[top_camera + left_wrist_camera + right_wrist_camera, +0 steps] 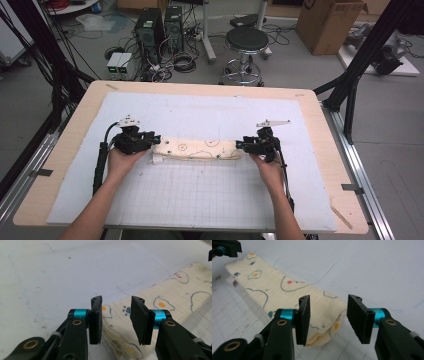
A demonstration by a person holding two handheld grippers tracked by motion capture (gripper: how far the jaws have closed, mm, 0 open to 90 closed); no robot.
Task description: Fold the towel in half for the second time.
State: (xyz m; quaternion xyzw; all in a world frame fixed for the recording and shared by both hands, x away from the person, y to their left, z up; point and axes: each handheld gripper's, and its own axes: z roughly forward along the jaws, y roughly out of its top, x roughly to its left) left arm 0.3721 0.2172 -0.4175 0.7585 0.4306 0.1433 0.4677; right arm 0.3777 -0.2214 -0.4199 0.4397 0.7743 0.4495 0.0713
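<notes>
- The folded cloth (197, 149), cream with fried-egg and paw prints, lies as a long narrow band across the middle of the surface (320, 165), running left to right, roughly parallel to the near edge and well clear of all four corners.
- The left tongs (156, 140) sit at the band's left end with the jaws apart; in the left gripper view the cloth end (125, 322) lies between and under the two black pads, not pinched.
- The right tongs (240, 145) sit at the right end, likewise gaping; in the right gripper view the layered fold (324, 322) lies mostly by the left jaw, off centre.
- The step in hand looks like seizing both ends at once, probably for another fold or a lift.
- To do it well, shift the right tongs so the whole stack of layers lies between the pads, then close.
- Bite deep enough to catch every layer; a shallow nip would likely let the lower layers slip and the band unfold.
- Close both sides together and keep the ends level, so the band stays straight.
</notes>
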